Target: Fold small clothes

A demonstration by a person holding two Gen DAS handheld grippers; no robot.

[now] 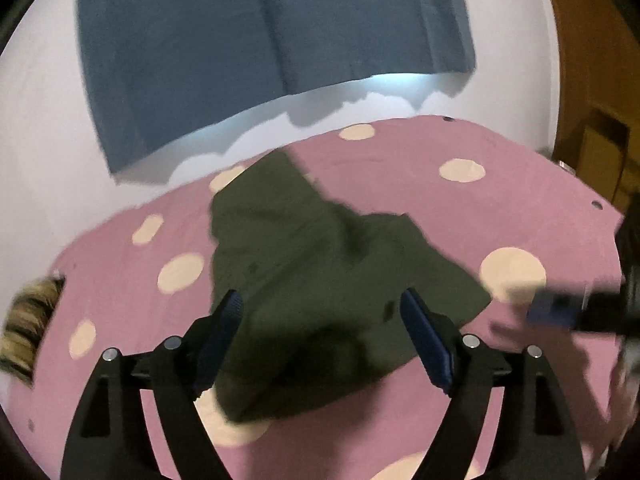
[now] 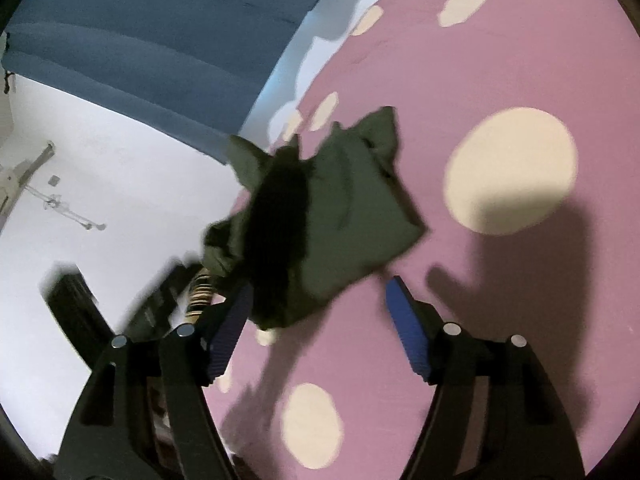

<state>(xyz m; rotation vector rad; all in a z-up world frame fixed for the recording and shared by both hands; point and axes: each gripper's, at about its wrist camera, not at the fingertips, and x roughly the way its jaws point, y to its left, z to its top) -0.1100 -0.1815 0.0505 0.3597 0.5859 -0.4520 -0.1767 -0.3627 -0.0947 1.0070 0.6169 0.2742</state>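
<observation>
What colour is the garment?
Dark olive green garment, plain; clearest in the left wrist view.

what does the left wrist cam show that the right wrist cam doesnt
Only the left wrist view shows the brown wooden door at the far right and the blurred right gripper coming in from the right edge, its opening unclear.

Only the right wrist view shows the white wall fixture at the left.

Both show the dark green garment lying crumpled on the pink spotted sheet, the blue curtain behind it, and a striped furry object at the sheet's edge. Each view's own gripper, left gripper and right gripper, is open and holds nothing.
</observation>
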